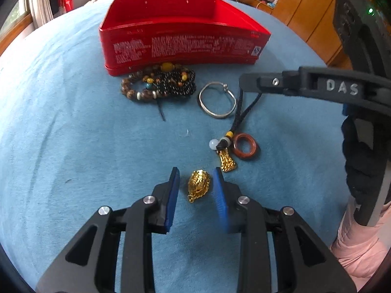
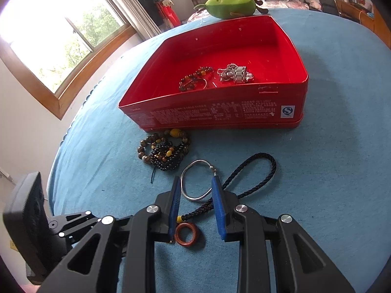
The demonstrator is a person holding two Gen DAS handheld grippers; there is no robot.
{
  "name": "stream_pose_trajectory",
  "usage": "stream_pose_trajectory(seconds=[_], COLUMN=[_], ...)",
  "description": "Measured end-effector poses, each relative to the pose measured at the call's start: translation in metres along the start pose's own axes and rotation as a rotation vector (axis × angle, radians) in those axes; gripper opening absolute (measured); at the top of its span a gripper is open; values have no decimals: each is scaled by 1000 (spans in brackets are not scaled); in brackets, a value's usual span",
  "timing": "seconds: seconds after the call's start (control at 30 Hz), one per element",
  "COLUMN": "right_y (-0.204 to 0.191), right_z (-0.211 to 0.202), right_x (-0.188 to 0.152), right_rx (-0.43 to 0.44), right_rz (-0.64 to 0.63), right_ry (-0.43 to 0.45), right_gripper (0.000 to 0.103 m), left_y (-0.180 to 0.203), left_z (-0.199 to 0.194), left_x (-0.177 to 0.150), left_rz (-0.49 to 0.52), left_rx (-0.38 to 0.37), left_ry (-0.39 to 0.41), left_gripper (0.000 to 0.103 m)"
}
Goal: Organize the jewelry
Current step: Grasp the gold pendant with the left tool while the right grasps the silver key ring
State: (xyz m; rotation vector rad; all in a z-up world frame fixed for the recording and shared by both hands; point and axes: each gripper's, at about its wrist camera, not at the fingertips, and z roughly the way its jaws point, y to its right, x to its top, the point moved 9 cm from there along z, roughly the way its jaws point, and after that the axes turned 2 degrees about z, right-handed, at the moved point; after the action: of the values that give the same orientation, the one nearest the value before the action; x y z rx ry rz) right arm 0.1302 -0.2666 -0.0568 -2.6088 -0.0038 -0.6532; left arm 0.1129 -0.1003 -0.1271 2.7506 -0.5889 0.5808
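1. My left tongs [image 1: 195, 183] stand wide and hold nothing. The gold pendant [image 1: 199, 185] lies on the blue bedspread [image 1: 73, 146] right between the two blue pads, touching neither that I can see.
2. The pendant's long axis runs roughly along my fingers, pointing away from me toward the red tin [image 1: 180, 36]. The pads would therefore close across its narrow width, which I judge the better way to take it.
3. My right tongs [image 2: 195, 195] are open too and hold nothing. The silver bangle [image 2: 195, 180] lies between their tips, with the black cord [image 2: 246, 175] passing under the right-hand finger and the brown ring [image 2: 187, 234] just by the left pad.
4. A second gold charm [image 1: 227, 162] on that cord sits just beyond my left tongs' right pad. I would keep that pad clear of it so the cord does not drag along.
5. The tin is well ahead of both tongs, open-topped, with a bead bracelet [image 2: 194, 79] and a silver chain [image 2: 234, 73] already in it. A heap of bead bracelets [image 1: 158, 83] rests against its near wall.
6. For the pendant the left hand is plainly the nearer; the right is set up for the bangle.
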Motion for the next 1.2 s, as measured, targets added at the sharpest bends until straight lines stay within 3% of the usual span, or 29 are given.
stream_pose_trajectory(seconds=[0.13, 0.37, 0.5, 0.8, 1.2], right_y=[0, 2, 2, 7, 5], right_z=[4, 13, 17, 30, 47], right_x=[1, 3, 5, 10, 10], right_rx=[1, -13, -24, -53, -84], right_rz=[-2, -2, -9, -17, -67], right_ry=[-7, -28, -37, -72, -97], right_gripper=[27, 27, 27, 27, 27], left_y=[2, 6, 2, -39, -70], left_z=[4, 8, 8, -12, 4], left_x=[2, 4, 6, 35, 63], left_rz=[12, 32, 1, -83, -181], left_rx=[5, 17, -8, 38, 75], left_ry=[0, 4, 8, 97, 110], left_gripper=[28, 18, 18, 18, 18])
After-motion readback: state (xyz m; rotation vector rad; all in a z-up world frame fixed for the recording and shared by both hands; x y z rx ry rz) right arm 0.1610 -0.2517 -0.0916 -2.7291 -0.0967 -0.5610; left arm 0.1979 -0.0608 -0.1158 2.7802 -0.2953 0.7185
